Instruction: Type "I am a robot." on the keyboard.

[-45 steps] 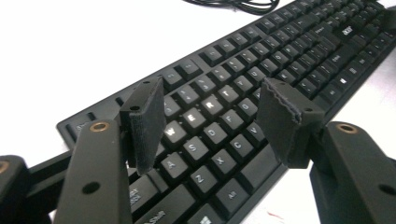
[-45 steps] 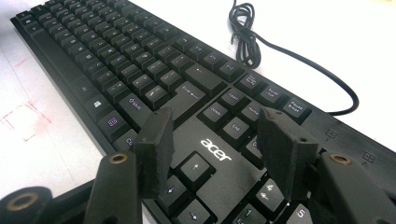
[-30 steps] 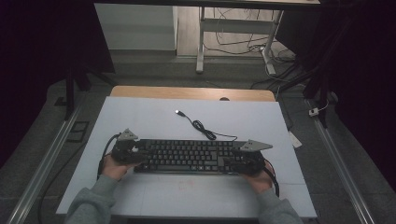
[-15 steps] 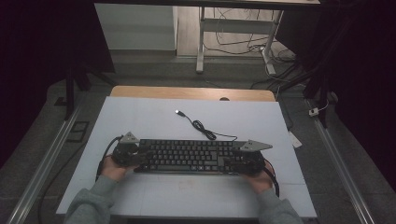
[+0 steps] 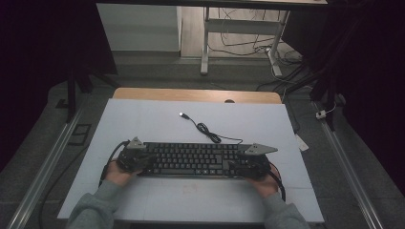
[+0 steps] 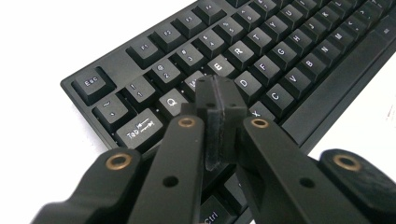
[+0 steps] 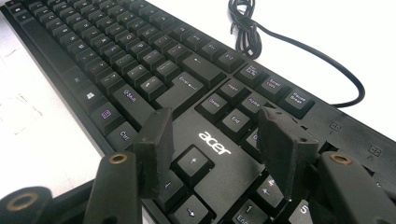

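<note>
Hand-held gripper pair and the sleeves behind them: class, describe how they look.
Each hand-held gripper, left and right, is black, with a grey three-cornered plate on top and a dark cable trailing back. Close up, black jaw links carry brass-coloured rivets and flat black pads. The sleeves are grey.

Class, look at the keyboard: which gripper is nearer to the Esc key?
The left. The left gripper, its jaws just closed with nothing between them, sits over the keyboard's left end near Esc key. The right gripper, open, hovers over the arrow keys at the opposite end.
</note>
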Demonstrator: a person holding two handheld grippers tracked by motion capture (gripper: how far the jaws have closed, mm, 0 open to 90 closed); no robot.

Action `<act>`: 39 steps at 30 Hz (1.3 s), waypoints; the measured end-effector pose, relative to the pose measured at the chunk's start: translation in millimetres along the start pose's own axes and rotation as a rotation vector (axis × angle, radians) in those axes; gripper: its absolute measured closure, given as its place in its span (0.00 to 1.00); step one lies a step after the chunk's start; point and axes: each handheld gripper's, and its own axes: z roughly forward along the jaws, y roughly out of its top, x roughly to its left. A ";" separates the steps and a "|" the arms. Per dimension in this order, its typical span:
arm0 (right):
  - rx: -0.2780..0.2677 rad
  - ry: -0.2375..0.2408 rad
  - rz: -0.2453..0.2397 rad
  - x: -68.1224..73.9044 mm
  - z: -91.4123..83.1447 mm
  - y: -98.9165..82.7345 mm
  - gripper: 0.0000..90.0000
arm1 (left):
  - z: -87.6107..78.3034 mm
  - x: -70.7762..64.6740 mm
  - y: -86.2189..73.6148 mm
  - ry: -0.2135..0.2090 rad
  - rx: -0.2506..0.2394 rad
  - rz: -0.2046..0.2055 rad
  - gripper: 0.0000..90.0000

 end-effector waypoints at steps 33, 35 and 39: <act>-0.002 0.016 0.000 -0.3 -0.1 -0.2 0.50 | -8.8 4.4 -1.9 0.014 -0.105 -0.049 0.75; -0.006 0.019 -0.002 -0.2 -0.3 -0.1 0.49 | -10.1 5.8 -2.1 0.016 -0.115 -0.061 0.66; -0.014 0.026 -0.009 -0.7 -1.4 -0.5 0.48 | -12.7 8.1 -2.3 0.007 -0.127 -0.086 0.55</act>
